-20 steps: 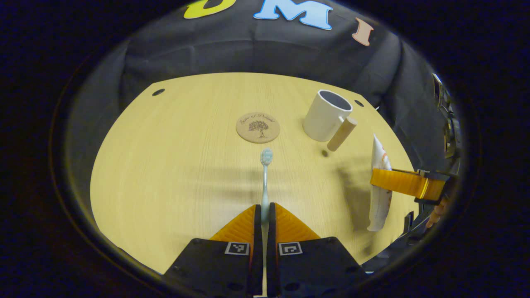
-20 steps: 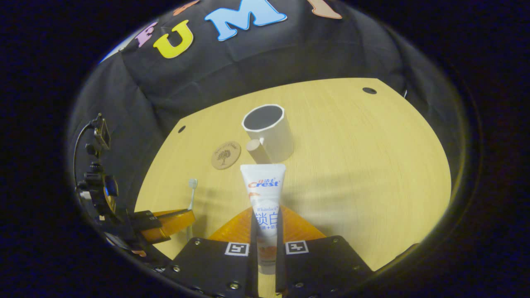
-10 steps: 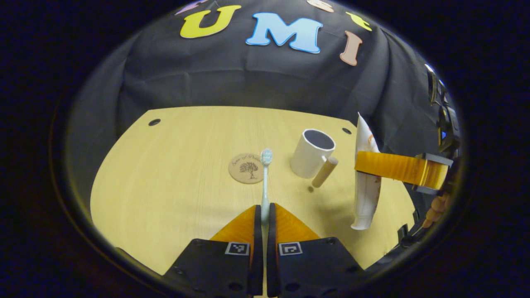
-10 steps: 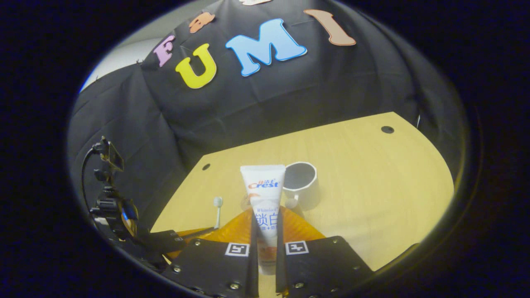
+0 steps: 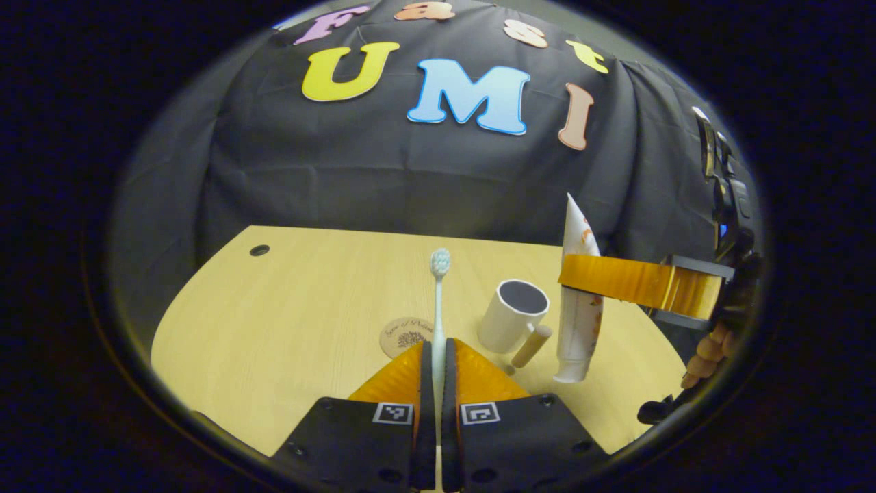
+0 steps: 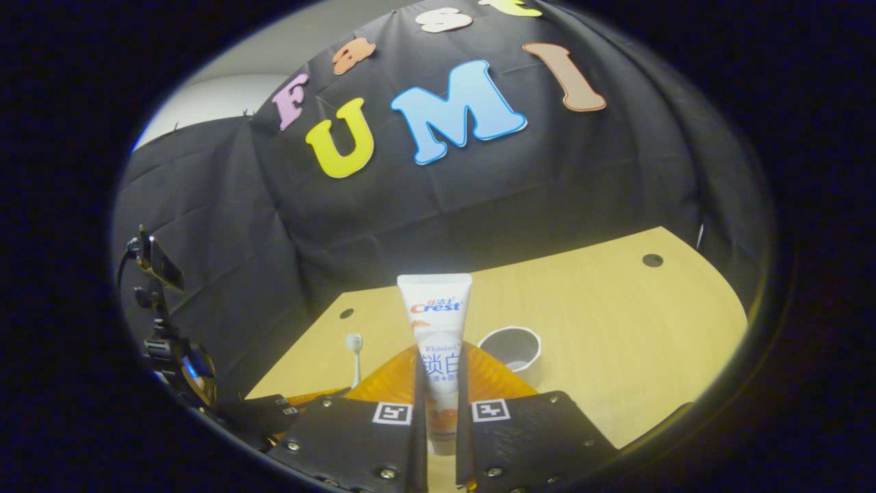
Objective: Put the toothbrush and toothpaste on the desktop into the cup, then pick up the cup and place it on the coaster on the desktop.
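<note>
Both grippers hold their loads above the tabletop (image 5: 274,322): the left gripper (image 5: 435,356) has its jaws clamped on the toothbrush (image 5: 439,294), the right gripper (image 6: 441,373) on the toothpaste (image 6: 436,322). Left gripper view adds the coaster (image 5: 402,335) beside the cup (image 5: 512,316), whose wooden handle (image 5: 532,346) faces the camera. Right gripper view gives the cup's rim and dark inside.

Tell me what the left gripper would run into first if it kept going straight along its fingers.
Probably the booth's black cloth wall. The left gripper holds the toothbrush pointing above the desktop's far edge; depth is unclear.
</note>
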The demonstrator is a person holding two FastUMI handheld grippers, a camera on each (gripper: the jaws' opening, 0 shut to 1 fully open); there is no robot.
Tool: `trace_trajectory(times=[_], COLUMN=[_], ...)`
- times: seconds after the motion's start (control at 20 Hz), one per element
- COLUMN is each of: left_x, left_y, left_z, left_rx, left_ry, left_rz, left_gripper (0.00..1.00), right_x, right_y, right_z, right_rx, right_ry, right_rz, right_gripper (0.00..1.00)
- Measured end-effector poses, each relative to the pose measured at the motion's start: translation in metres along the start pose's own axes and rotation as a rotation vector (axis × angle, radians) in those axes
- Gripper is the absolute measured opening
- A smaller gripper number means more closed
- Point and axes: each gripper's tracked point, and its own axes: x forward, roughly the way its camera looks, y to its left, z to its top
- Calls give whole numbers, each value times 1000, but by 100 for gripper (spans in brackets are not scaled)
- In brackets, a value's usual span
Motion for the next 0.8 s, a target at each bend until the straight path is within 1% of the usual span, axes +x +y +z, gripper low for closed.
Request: trace_trajectory(times=[0.2,0.55,0.65,0.8], left_x=[9,10,11,16], left_y=[6,9,9,6], left_z=[15,47,52,55], left_rx=[-29,8,18,31], left_ry=[-40,-132,-145,-149], left_rz=[13,17,17,15], left_gripper=[11,11,11,11], right_x=[19,53,61,73], right_y=[-11,-38,-46,-50], right_z=[27,64,68,58], right_rx=[-3,-73,-102,-152], right_ry=[-85,-223,-250,-242], right_rz=[-13,-67,-85,-92], right_gripper=[17,17,17,17])
